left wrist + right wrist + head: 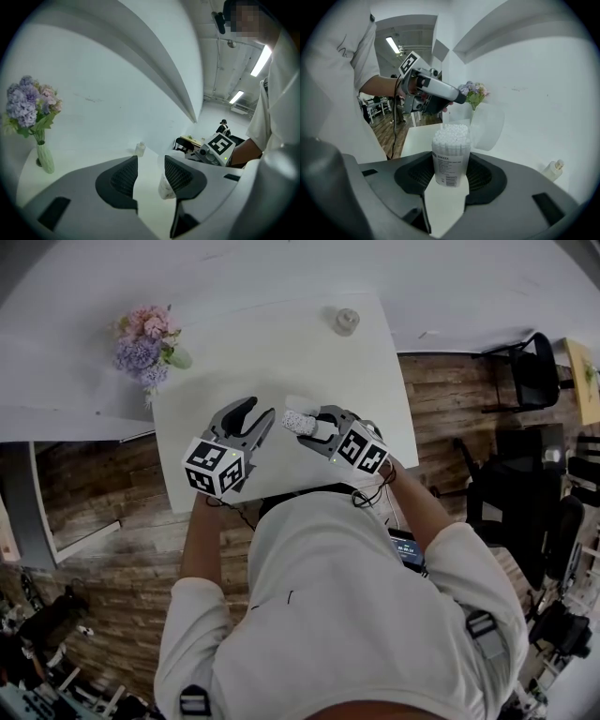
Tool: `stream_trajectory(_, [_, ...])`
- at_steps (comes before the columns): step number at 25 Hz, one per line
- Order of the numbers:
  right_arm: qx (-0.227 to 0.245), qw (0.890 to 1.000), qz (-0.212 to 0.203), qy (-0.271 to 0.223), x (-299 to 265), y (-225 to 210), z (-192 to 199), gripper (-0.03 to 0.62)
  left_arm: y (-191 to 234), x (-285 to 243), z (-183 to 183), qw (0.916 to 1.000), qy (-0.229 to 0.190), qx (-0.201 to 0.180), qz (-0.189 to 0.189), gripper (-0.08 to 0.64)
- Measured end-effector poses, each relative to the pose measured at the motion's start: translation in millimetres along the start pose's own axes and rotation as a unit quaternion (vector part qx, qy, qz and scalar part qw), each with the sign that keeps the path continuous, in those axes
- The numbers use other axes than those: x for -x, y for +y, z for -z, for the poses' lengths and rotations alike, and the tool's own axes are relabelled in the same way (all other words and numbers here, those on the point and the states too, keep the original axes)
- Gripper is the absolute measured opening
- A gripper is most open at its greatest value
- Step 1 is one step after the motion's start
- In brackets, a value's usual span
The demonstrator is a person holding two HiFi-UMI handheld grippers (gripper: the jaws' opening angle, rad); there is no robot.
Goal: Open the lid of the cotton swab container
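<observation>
One flower vase and one small bottle stand along the bench's far edge. The right hand-held gripper pinches the one cotton swab container (lid hanging open); the left hand-held gripper is spread and empty.

In the left gripper view the cotton swab container sits mostly behind one of the left gripper's fingers — only a pale sliver shows. The fine print on its label is unreadable, and the small bottle at the worktop's far edge is too small to identify.
</observation>
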State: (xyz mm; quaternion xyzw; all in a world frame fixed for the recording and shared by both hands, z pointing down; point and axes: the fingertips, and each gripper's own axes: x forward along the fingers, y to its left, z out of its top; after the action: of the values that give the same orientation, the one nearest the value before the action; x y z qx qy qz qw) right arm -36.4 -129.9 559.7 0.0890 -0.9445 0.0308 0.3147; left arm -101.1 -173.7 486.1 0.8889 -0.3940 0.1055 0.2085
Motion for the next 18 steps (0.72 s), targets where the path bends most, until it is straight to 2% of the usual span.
stream_trajectory(3, [-0.04,0.999,0.029,-0.009,2.5,-12.6,-0.3,0.19,13.7,7.9,15.9,0.9989,0.013,-0.006,-0.045,0.18])
stream_trajectory(6, [-0.071,0.996,0.058,-0.018,4.0,-23.1,-1.6,0.19,22.2,12.9,37.6,0.9958,0.028,0.003,-0.087,0.119])
stream_trajectory(11, [-0.117,0.987,0.104,-0.041,4.5,-37.8,-5.5,0.19,35.4,20.7,68.9,0.9846,0.042,0.03,-0.167,0.043])
stream_trajectory(18, [-0.116,0.984,0.126,-0.04,-2.1,-49.6,-0.5,0.19,26.0,22.6,91.5,0.9785,0.056,0.052,-0.191,0.034])
